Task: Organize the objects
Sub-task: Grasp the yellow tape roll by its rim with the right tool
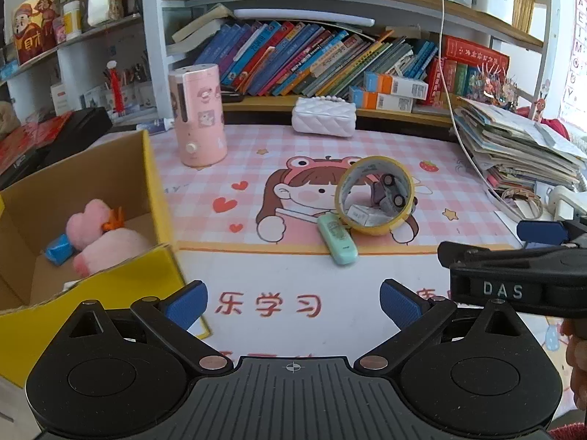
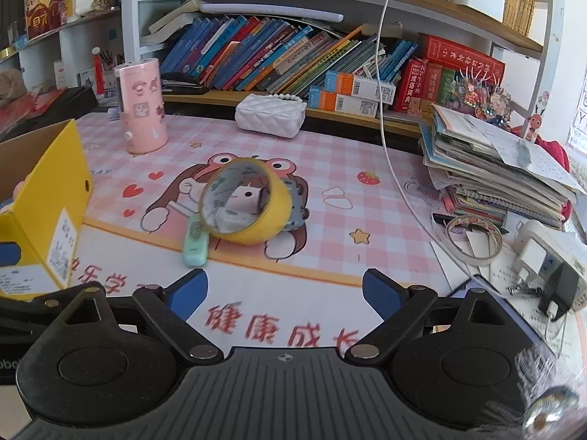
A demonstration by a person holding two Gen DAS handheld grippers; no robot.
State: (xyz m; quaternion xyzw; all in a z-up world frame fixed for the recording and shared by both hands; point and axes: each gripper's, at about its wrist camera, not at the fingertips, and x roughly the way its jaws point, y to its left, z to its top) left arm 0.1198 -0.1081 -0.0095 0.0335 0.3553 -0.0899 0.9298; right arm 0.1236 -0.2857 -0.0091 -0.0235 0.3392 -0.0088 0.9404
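Yellow tape (image 2: 245, 202), a wide roll propped on edge at the middle of the pink mat (image 2: 367, 154), is judged the next thing to be tidied into the cardboard box (image 1: 110, 168) at the left, where a pink plush (image 1: 99, 234) and a blue packet (image 1: 58, 251) already lie. The roll leans on a small toy car (image 2: 297, 205) and a white carton seen through its core (image 1: 367, 216), and a mint eraser (image 1: 337, 238) lies just beside its lower rim. It is judged light and stiff, with a smooth outer face that may slip; hold is best taken across the wall, 1 pad inside the core and 1 outside, since the full width looks too broad. A nudge could roll it or scatter the 3 small things around it. The left gripper (image 1: 291, 302) and the right gripper (image 2: 284, 289) are both seen spread wide with nothing between the pads, hanging above the mat's near edge, well short of the roll.
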